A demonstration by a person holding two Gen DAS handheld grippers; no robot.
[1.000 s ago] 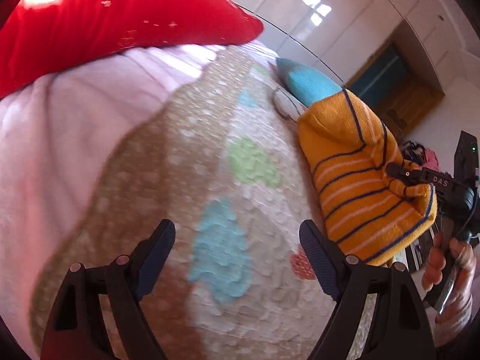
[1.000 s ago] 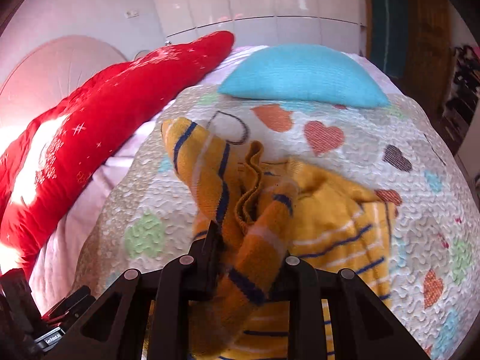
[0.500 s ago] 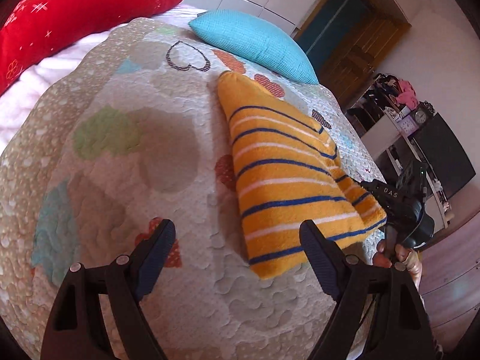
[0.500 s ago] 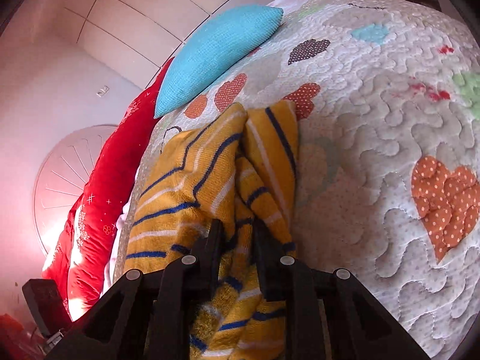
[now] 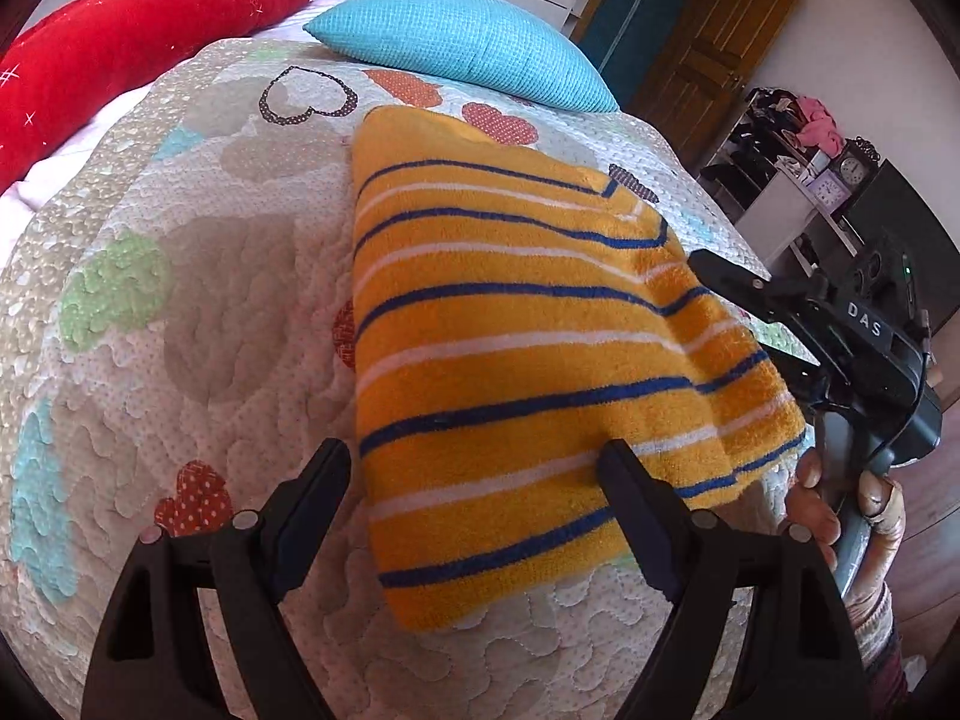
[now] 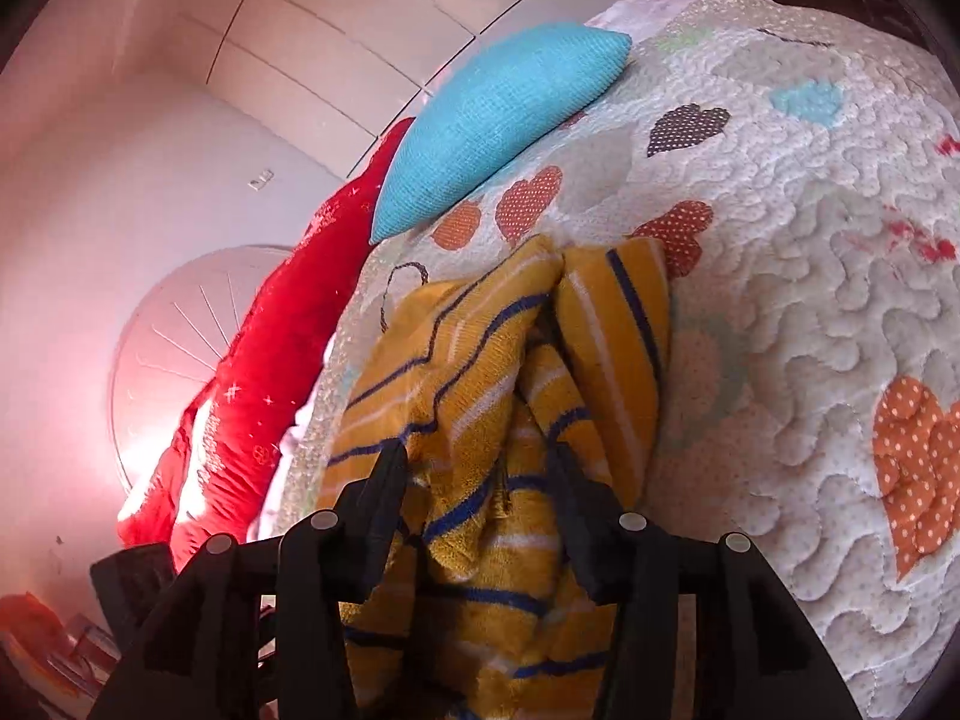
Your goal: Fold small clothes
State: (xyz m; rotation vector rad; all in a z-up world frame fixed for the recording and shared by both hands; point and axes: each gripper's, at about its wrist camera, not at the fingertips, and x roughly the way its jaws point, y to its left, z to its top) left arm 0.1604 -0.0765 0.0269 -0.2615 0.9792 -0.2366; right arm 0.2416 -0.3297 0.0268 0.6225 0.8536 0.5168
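Note:
An orange garment (image 5: 510,354) with blue and white stripes lies folded on the heart-patterned quilt (image 5: 198,312). My left gripper (image 5: 480,480) is open and empty, hovering just above the garment's near edge. My right gripper (image 6: 477,480) has its jaws partly apart, with bunched folds of the garment (image 6: 480,420) between them at its near end. In the left wrist view the right gripper (image 5: 720,276) shows at the garment's right edge, held by a hand.
A turquoise pillow (image 5: 462,48) and a long red cushion (image 5: 120,42) lie at the head of the bed. A wooden door (image 5: 708,48), a shelf with clocks (image 5: 840,174) and a dark cabinet stand to the right of the bed.
My right gripper's jaws have spread apart from their tight pinch on the garment. My left gripper has moved closer over the garment's near edge. The garment now lies flatter.

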